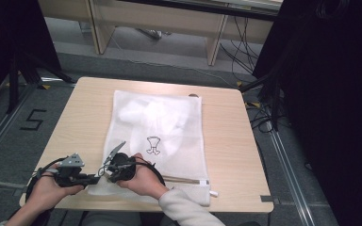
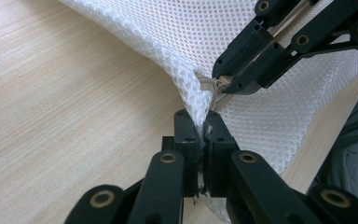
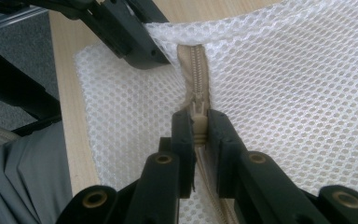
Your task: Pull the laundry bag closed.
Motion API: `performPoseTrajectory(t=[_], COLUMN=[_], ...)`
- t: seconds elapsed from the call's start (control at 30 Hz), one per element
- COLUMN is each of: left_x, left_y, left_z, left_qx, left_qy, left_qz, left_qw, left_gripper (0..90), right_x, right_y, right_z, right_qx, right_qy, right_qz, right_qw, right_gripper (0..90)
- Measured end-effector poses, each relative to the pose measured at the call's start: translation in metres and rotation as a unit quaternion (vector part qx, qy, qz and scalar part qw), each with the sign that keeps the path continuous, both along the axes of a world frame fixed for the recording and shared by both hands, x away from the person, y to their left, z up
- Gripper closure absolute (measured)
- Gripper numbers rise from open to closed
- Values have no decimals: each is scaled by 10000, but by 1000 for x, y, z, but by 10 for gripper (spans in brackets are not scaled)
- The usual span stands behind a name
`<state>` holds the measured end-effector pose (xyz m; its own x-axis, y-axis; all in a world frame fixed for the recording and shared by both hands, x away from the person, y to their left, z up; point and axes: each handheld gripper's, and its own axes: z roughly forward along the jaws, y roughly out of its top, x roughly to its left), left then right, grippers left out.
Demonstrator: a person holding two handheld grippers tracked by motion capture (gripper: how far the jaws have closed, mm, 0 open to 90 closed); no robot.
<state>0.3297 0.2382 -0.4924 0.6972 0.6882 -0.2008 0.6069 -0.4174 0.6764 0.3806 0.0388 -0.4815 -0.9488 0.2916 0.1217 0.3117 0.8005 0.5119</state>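
Pale wood table (image 1: 226, 136) carries a white mesh laundry bag (image 1: 169, 127), whose near corner the left gripper (image 2: 200, 135) pinches shut, while just beside it the right gripper (image 3: 199, 128) clamps the beige zipper pull (image 3: 198, 122).

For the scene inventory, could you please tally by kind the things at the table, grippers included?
White mesh laundry bag with beige zipper pull, lying on the light wooden table: 1
Black two-jaw grippers, left gripper shut on the bag's corner, right gripper shut on the zipper pull: 2
Total: 3
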Motion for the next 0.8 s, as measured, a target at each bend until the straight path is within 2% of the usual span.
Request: performPoseTrajectory(t=[0.13,0.2,0.27,0.3,0.4,0.53,0.6,0.63,0.7,0.73,0.8], left_x=[0,-1,0,-1,-1,-1,-1,-2,-1,-1,-1], left_y=[0,-1,1,-1,0,-1,0,0,2,2,1], left_z=[1,0,1,1,1,1,2,3,2,1,2], left_qx=[57,-10,-18,-93,-144,-150,-110,-174,-200,-213,-183], left_qy=[-51,-15,-26,-54,-39,-28,-65,-86,-28,-8,-31], left_qz=[14,88,-8,80,99,89,78,139,128,110,134], left_qw=[10000,10000,10000,9999,9998,9998,9999,9997,9997,9997,9997], left_gripper=[853,854,854,854,854,854,854,854,854,854,854], right_x=[-3,-4,-3,-3,-4,-4,-5,-6,-6,-6,-5], right_y=[-1,-1,-2,-3,-4,-6,-6,-8,-12,-14,-16], right_z=[1,2,3,4,3,2,3,2,-1,-2,-3], right_qx=[-1,-21,-6,-19,-70,-44,-101,-191,-150,-142,-131], right_qy=[-42,-55,-64,-58,-90,-78,-52,-87,-86,-38,-42], right_qz=[14,-28,-6,-14,-56,4,-80,-87,-52,-131,-121], right_qw=[10000,10000,10000,10000,9999,10000,9999,9997,9998,9998,9998], right_gripper=[825,825,825,825,825,825,825,825,825,825,825])
